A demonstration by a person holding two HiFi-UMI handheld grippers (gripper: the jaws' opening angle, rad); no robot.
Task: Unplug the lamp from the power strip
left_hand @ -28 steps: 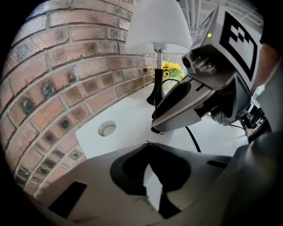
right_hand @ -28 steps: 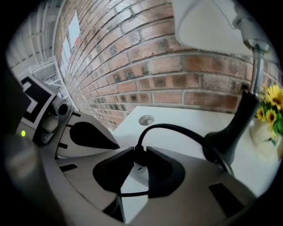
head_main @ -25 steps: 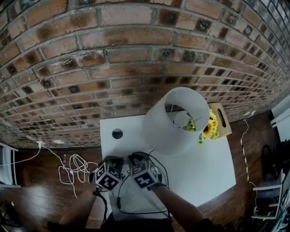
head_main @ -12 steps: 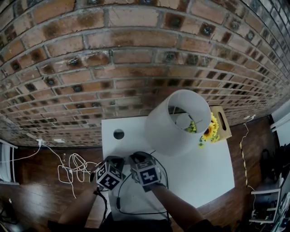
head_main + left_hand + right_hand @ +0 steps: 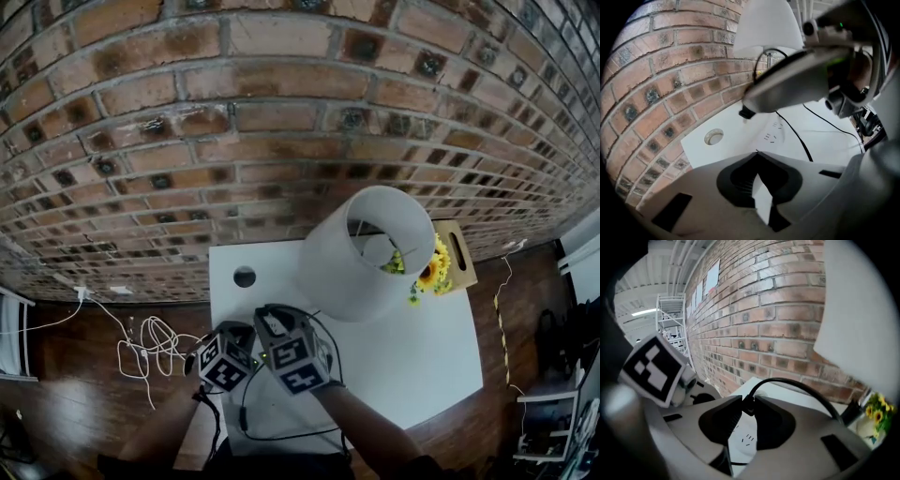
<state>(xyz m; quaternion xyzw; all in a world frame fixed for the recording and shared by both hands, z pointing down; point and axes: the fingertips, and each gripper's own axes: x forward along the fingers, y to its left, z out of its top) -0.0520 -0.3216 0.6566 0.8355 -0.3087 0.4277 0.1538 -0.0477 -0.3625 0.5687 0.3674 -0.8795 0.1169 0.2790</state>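
Right tongs (image 5: pixel 745 404): squeezing the black plug (image 5: pixel 749 408), just above the power strip (image 5: pixel 747 439).
Left tongs (image 5: pixel 757 157): pinching the power strip's end, on the tabletop (image 5: pixel 422 347).
My tip: I lift straight, gently, so the lamp (image 5: pixel 361 248) won't tip.

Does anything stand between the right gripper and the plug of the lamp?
Nothing visible does. The right gripper is closed on the black plug, which is just above the strip and its sockets. The left gripper clamps the strip.
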